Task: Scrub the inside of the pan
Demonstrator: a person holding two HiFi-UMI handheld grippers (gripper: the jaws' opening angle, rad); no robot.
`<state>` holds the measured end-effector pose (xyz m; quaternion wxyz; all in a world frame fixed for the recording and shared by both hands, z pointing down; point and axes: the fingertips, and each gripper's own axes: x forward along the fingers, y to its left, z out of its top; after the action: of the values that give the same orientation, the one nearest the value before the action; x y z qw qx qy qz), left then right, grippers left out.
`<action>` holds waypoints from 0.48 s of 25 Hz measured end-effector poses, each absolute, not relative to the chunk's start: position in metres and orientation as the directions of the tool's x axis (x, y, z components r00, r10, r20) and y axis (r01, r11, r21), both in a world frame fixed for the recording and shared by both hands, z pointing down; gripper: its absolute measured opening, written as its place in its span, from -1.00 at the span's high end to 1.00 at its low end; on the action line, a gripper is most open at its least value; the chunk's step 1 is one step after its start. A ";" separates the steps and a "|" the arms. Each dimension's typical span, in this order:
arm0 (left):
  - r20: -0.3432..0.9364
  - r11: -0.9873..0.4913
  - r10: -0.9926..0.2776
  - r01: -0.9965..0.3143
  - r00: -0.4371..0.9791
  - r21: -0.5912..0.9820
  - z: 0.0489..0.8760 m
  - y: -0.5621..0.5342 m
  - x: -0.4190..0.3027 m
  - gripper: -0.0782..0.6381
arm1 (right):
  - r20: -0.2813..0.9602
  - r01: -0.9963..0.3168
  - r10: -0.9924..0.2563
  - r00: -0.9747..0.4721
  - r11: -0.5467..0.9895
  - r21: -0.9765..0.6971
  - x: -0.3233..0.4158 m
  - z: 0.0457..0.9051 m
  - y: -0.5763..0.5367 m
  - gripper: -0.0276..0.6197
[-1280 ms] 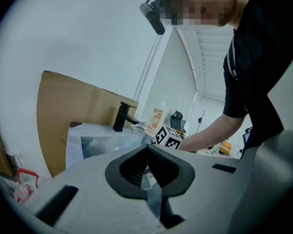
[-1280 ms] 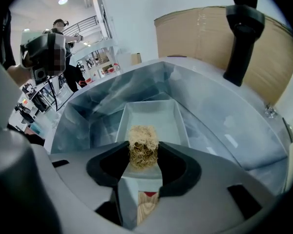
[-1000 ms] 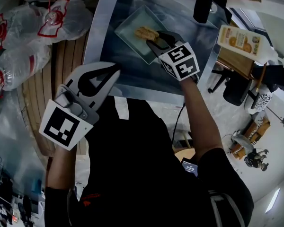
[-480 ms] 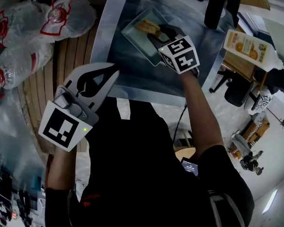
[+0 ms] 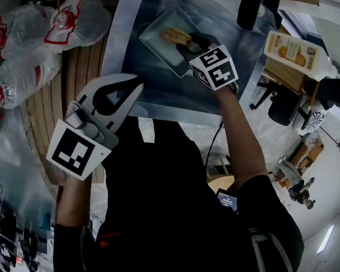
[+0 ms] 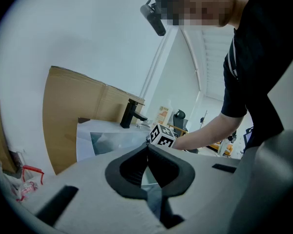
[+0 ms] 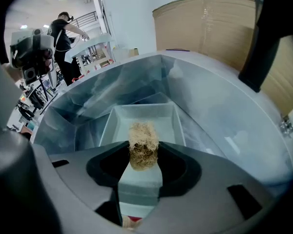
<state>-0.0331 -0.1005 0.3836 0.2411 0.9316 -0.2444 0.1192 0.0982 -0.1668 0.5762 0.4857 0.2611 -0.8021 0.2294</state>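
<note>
The pan, a pale rectangular dish, sits on the floor of the steel sink, toward the sink's 11 o'clock side in the head view. The right gripper reaches into it from 5 o'clock, its marker cube just outside the pan's near rim. Its jaws are closed partway on a tan fibrous scrubber, which fills the gap between them and sticks out past the tips toward 10 o'clock. The scrubber lies inside the pan, over the 3 o'clock part of its floor. Whether it presses on the floor or rides just above it cannot be told.

In the right gripper view the pan runs away from the jaws toward 12 o'clock. The scrubber stands in the middle of the view, over the near part of the pan's floor, with bare floor beyond it.

The left gripper is held outside the sink, at 7 o'clock of the pan and well apart from it, in front of the person's dark shirt. In its own view the jaws are together, their tips touching with nothing between them. The right gripper's cube shows just past the tips at 12 o'clock.

A black faucet stands at 2 o'clock of the pan. An orange-labelled bottle lies at 3 o'clock, beyond the sink's edge. Clear bags lie at 9 o'clock.
</note>
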 end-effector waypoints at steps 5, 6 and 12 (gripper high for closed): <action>0.339 -0.775 -0.384 -0.499 0.859 0.387 0.380 -0.096 -0.016 0.73 | 0.908 -0.642 -0.175 -0.381 0.757 -0.124 0.116 0.576 -0.151 0.35; 0.340 -0.778 -0.381 -0.497 0.860 0.386 0.380 -0.095 -0.013 0.73 | 0.910 -0.640 -0.171 -0.378 0.758 -0.124 0.120 0.576 -0.148 0.35; 0.336 -0.798 -0.361 -0.475 0.870 0.372 0.372 -0.089 0.013 0.73 | 0.918 -0.638 -0.149 -0.368 0.758 -0.133 0.141 0.575 -0.130 0.35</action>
<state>0.0126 -0.0886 0.3721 0.2275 0.9398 -0.2225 0.1250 0.1412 -0.1300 0.5750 0.5039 0.2491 -0.7907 0.2426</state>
